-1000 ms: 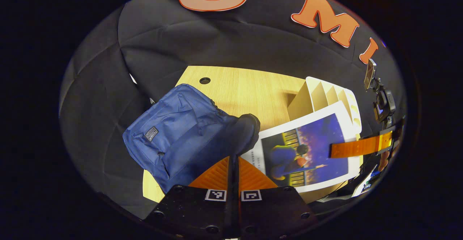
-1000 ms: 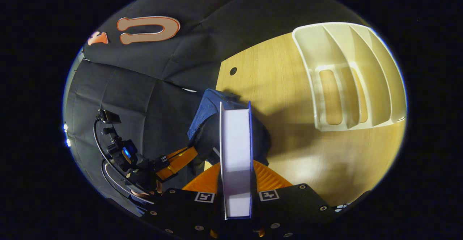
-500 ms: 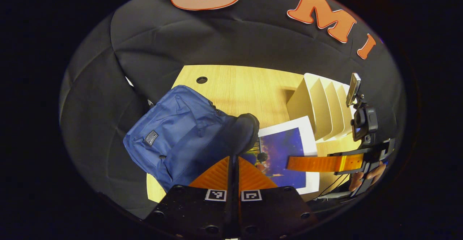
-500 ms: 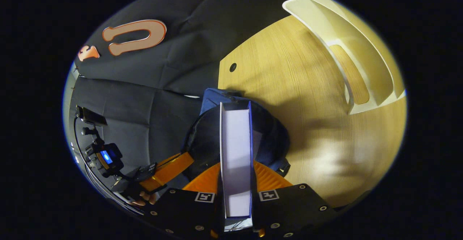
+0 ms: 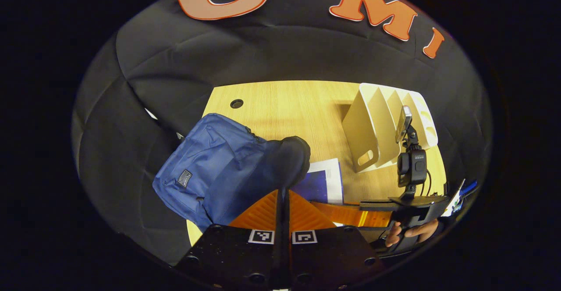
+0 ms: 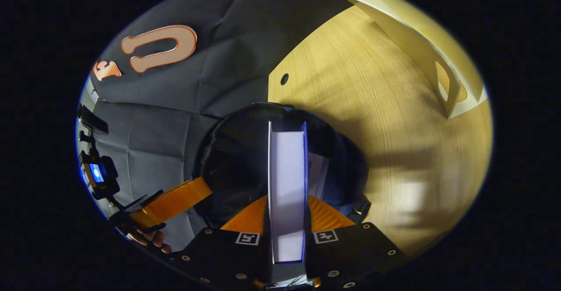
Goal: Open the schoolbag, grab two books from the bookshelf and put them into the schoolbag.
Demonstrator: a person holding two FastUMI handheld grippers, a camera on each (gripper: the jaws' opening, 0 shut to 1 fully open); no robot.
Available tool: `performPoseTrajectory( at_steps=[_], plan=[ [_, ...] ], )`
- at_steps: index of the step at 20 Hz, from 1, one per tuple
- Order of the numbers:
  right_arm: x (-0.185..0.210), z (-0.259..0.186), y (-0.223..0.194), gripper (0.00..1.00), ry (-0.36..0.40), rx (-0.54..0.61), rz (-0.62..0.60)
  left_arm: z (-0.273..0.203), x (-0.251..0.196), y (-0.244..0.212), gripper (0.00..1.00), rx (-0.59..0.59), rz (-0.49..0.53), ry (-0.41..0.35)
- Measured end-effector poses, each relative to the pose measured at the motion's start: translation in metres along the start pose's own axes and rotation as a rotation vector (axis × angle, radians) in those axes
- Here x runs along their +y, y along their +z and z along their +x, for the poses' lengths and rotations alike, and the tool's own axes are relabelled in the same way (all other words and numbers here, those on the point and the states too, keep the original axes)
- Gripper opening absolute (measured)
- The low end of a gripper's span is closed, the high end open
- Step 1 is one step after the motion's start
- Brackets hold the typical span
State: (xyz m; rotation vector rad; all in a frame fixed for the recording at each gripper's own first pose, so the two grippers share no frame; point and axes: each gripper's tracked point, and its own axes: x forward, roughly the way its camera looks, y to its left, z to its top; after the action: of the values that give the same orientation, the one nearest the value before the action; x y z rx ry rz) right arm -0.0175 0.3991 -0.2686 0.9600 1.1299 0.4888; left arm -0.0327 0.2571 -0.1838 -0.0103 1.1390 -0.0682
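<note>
The right gripper (image 6: 287,221) pinches a book (image 6: 287,186) upright over the open schoolbag (image 6: 232,159). The left gripper (image 5: 282,203), fingers pressed together, pinches the bag's rim. The bag's label is unreadable.

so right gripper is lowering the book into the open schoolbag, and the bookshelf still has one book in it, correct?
Not quite. The bookshelf is empty, as the left gripper view shows. The right gripper does hold the book over the open schoolbag.

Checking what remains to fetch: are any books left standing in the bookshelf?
No, in the left gripper view the bookshelf slots hold no books.
</note>
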Motion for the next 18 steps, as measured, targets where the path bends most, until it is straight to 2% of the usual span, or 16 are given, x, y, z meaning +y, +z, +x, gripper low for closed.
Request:
performPoseTrajectory(
  at_steps=[5,10,18],
  plan=[
    [0.006,0.016,-0.003,0.29,0.015,-0.084,0.036,-0.005,-0.008,0.010,0.01,0.010,-0.002,-0.015],
    [0.007,0.015,0.000,0.29,0.046,-0.133,0.081,-0.012,-0.022,0.016,0.01,0.021,0.050,-0.008],
    [0.005,0.021,-0.010,0.31,0.069,-0.150,0.110,-0.023,-0.054,0.023,0.01,0.049,0.139,-0.013]
  ],
)
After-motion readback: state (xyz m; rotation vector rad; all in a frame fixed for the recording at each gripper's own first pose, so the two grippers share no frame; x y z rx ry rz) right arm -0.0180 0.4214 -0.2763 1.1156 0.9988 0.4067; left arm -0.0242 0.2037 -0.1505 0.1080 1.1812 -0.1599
